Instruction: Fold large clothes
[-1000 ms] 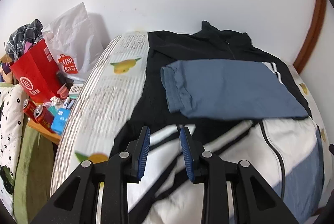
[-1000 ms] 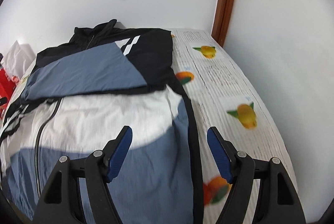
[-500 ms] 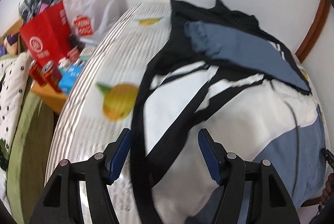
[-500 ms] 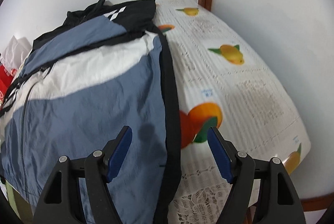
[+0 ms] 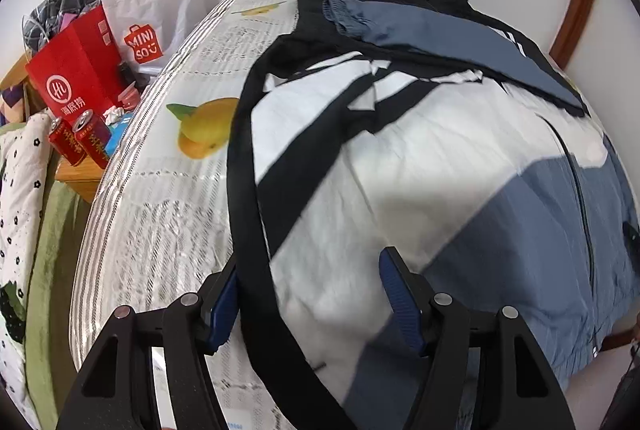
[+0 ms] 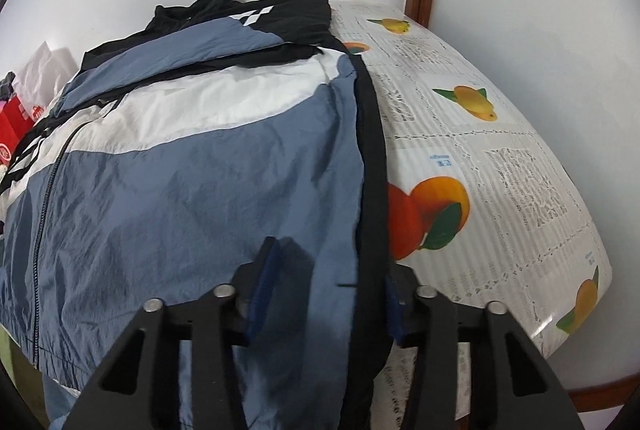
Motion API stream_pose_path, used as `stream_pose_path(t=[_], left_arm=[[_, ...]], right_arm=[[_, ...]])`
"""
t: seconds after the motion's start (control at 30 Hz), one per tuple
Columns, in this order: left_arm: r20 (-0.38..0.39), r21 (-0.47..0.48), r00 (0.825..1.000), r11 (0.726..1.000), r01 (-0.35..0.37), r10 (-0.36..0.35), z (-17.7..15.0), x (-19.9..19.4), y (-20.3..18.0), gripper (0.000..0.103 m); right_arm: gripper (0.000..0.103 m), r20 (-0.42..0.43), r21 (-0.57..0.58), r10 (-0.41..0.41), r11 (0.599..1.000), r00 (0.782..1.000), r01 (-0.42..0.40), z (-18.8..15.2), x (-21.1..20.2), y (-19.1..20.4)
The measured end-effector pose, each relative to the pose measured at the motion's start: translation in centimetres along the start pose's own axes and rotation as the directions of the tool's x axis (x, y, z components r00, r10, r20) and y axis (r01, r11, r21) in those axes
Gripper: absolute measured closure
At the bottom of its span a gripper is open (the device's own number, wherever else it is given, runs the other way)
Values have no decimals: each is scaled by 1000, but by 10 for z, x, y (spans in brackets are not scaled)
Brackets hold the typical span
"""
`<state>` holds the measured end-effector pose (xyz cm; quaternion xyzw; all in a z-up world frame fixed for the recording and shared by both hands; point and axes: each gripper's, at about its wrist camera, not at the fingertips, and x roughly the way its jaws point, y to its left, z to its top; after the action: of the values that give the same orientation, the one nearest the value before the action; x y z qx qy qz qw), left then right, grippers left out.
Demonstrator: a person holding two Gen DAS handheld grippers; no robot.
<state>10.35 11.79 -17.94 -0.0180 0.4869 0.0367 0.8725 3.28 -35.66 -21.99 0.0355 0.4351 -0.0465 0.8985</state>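
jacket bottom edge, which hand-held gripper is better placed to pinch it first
Right. The right hand-held gripper is closing with the jacket and its black side edge between its pads. The left hand-held gripper straddles the opposite edge, pads clear.

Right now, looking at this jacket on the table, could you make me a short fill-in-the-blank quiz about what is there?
1. The tablecloth is printed with ____.
2. The jacket has a ____ stripe along each side edge.
3. Beside the table stand two red drink ____.
4. The sleeve folded across the jacket's top is ____.

Missing words: fruit; black; cans; blue
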Motion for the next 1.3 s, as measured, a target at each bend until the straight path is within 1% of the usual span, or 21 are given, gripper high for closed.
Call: stream_pose_path(t=[0.07,0.1,0.13,0.17,0.2,0.23,0.27,0.33,0.43,0.5,0.57,0.63,0.7,0.8,0.83,0.9,1.1,1.2,1.3], left_arm=[[6,6,1000,1000,-8,8,-4,-2,-4,43],[7,5,1000,1000,-8,8,-5,-4,-4,46],[8,2,1000,1000,-5,5,-5,-5,-5,53],[8,0,1000,1000,-6,6,-6,-6,-5,64],[9,0,1000,1000,-4,4,-6,-7,-5,71],[7,0,1000,1000,-1,1,-6,-9,-5,84],[6,0,1000,1000,2,-2,-6,-10,-5,91],[11,1,1000,1000,6,-6,-6,-15,-6,95],[51,10,999,1000,20,-20,-6,-31,-5,97],[88,-2,995,999,50,-49,-4,-46,-1,97],[133,-17,987,996,89,-86,-2,-64,5,98],[189,-26,974,991,131,-124,3,-85,10,98],[250,-19,959,990,140,-131,8,-104,12,98],[315,-8,938,988,156,-145,21,-124,14,98],[326,-8,935,988,153,-142,26,-127,13,98],[345,-15,928,987,158,-143,39,-130,14,98],[389,-39,912,987,155,-128,72,-125,14,98],[400,-50,908,986,160,-127,88,-119,14,98],[397,-59,909,985,163,-127,104,-111,13,98]], right_arm=[[85,2,-7,1,1000,1000,-1,-1,-2,5],[86,2,-10,-3,1000,1000,3,-1,-3,8],[90,3,-14,-6,1000,1000,6,-1,-4,10],[92,6,-19,-6,1000,1000,7,-2,-5,11],[92,14,-23,-3,1000,1000,4,-3,-8,12],[93,26,-23,-2,1000,1000,2,-3,-12,12],[93,37,-19,1,1000,999,-1,-3,-16,10],[94,66,-6,16,1000,998,-16,-1,-28,6],[94,123,12,36,999,992,-38,3,-54,-3],[94,164,22,55,998,985,-60,5,-73,-10],[94,205,33,84,995,975,-92,7,-92,-17],[94,254,40,108,992,961,-122,10,-113,-24],[94,307,48,119,989,944,-140,15,-134,-30],[94,378,61,130,984,916,-165,24,-157,-39],[94,394,68,130,983,910,-170,28,-162,-41],[94,412,76,131,981,902,-177,38,-167,-43],[94,433,88,126,980,892,-181,64,-162,-40],[94,435,109,128,975,891,-194,82,-153,-40],[94,430,114,129,974,894,-195,101,-141,-37]])
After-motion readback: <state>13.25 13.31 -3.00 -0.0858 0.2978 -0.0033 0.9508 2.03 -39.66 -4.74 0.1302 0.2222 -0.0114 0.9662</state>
